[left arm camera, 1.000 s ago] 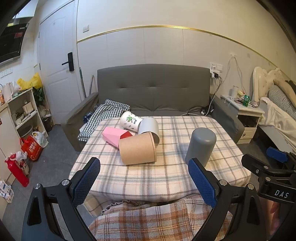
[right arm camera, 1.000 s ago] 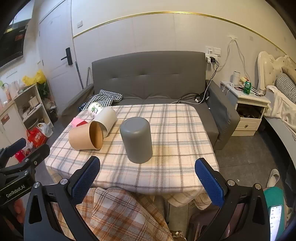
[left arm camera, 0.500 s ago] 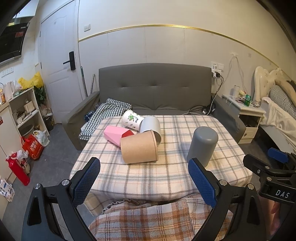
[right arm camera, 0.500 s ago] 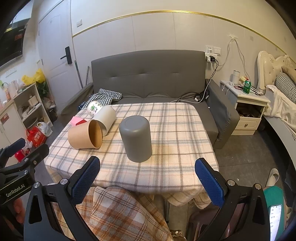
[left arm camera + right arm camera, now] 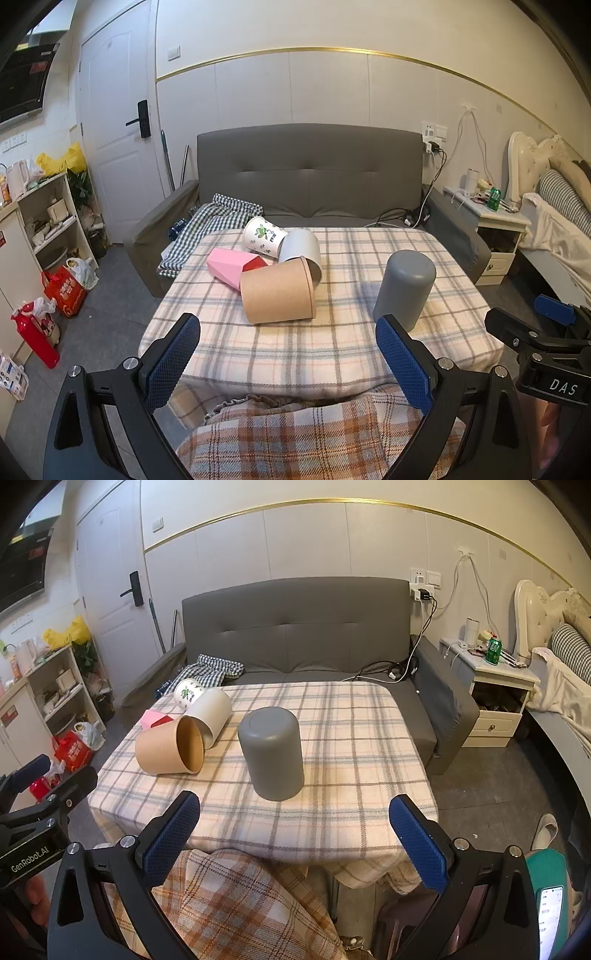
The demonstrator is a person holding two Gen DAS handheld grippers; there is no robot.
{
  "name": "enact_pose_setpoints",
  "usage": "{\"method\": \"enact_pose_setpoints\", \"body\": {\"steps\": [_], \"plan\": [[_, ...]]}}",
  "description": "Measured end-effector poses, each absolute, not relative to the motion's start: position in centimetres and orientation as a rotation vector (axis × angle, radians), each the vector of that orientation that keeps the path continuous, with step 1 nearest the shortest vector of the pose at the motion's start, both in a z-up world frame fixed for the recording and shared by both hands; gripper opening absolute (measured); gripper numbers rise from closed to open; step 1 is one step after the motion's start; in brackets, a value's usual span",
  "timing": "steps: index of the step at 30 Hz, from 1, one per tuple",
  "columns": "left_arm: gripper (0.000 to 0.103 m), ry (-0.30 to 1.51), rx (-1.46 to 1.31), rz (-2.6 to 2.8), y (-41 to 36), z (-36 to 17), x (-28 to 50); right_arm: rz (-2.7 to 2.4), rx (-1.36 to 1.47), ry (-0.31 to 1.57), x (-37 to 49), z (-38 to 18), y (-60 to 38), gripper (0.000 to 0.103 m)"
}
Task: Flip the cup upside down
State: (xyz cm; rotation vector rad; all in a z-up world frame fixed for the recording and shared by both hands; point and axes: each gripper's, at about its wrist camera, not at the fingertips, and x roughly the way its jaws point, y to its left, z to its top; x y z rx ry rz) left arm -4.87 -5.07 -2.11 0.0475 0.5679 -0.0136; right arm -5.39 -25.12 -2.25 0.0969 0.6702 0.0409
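A dark grey cup (image 5: 404, 288) (image 5: 272, 751) stands mouth down on the plaid table (image 5: 332, 343) (image 5: 351, 738). Left of it lie four cups on their sides, touching: a brown paper cup (image 5: 279, 291) (image 5: 170, 751), a light grey cup (image 5: 300, 249) (image 5: 208, 716), a white cup with green print (image 5: 264, 236) (image 5: 188, 693) and a pink cup (image 5: 231, 266) (image 5: 153, 718). My left gripper (image 5: 288, 354) is open and empty, held back from the table's near edge. My right gripper (image 5: 295, 834) is open and empty, also short of the near edge.
A grey sofa (image 5: 310, 177) stands behind the table with a checked cloth (image 5: 218, 221) on it. A shelf unit (image 5: 44, 221) and bags stand at the left. A bedside cabinet (image 5: 495, 229) and a bed (image 5: 561, 229) stand at the right. A plaid blanket (image 5: 314, 439) lies below the grippers.
Both grippers have drifted slightly back and up from the table. The cups have not moved.
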Motion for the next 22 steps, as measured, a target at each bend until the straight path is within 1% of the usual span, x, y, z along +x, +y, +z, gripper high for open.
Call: {"method": "enact_pose_setpoints", "body": {"steps": [22], "plan": [[0.099,0.577,0.039,-0.017,-5.22,-2.62,-5.12,0.042,0.093,0.687,-5.24,-2.69,-24.96,0.103]]}}
